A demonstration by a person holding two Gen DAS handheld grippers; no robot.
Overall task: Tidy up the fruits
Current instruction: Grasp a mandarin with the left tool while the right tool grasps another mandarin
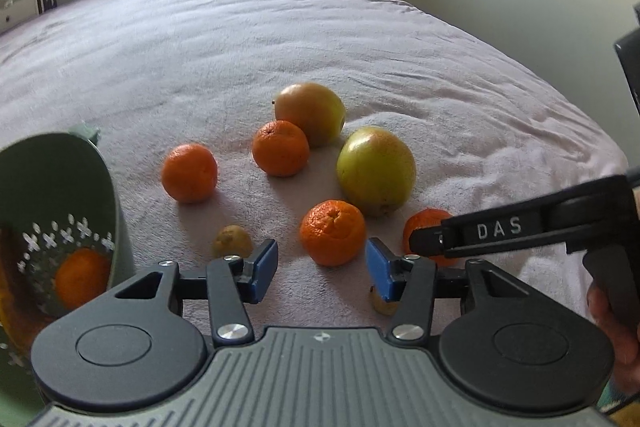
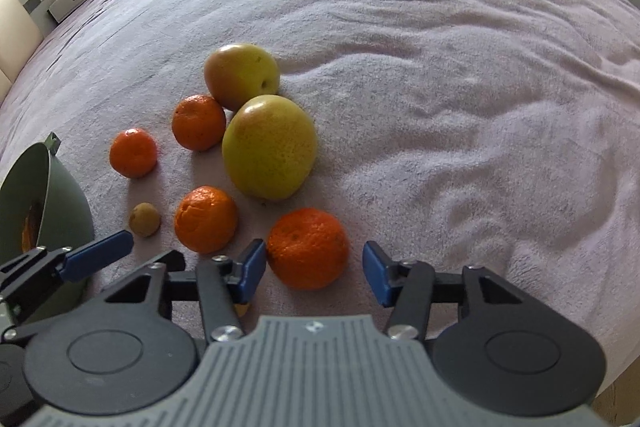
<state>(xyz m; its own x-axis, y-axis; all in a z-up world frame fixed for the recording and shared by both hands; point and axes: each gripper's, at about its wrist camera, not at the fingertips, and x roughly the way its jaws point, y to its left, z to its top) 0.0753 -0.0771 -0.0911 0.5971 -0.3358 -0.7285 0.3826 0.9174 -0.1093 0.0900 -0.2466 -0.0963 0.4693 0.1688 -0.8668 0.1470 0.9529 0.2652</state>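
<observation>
Several tangerines and two yellow-green apples lie on a pale pink bedspread (image 1: 280,39). My left gripper (image 1: 322,265) is open, its blue pads on either side of a wrinkled tangerine (image 1: 333,233) and not pressing it. My right gripper (image 2: 314,267) is open around the nearest tangerine (image 2: 308,247); the left pad is at its skin and the right pad stands clear. In the left wrist view, a right-gripper finger (image 1: 480,231) crosses that same tangerine (image 1: 424,223). The big apples (image 2: 270,147) (image 2: 242,75) lie behind.
A green colander bowl (image 1: 60,179) stands at the left with a tangerine (image 1: 80,283) inside; its wall (image 2: 64,203) also shows in the right wrist view. Two more tangerines (image 1: 189,173) (image 1: 280,147) and a small brownish fruit (image 1: 232,241) lie nearby. A hand (image 1: 612,323) shows at the right.
</observation>
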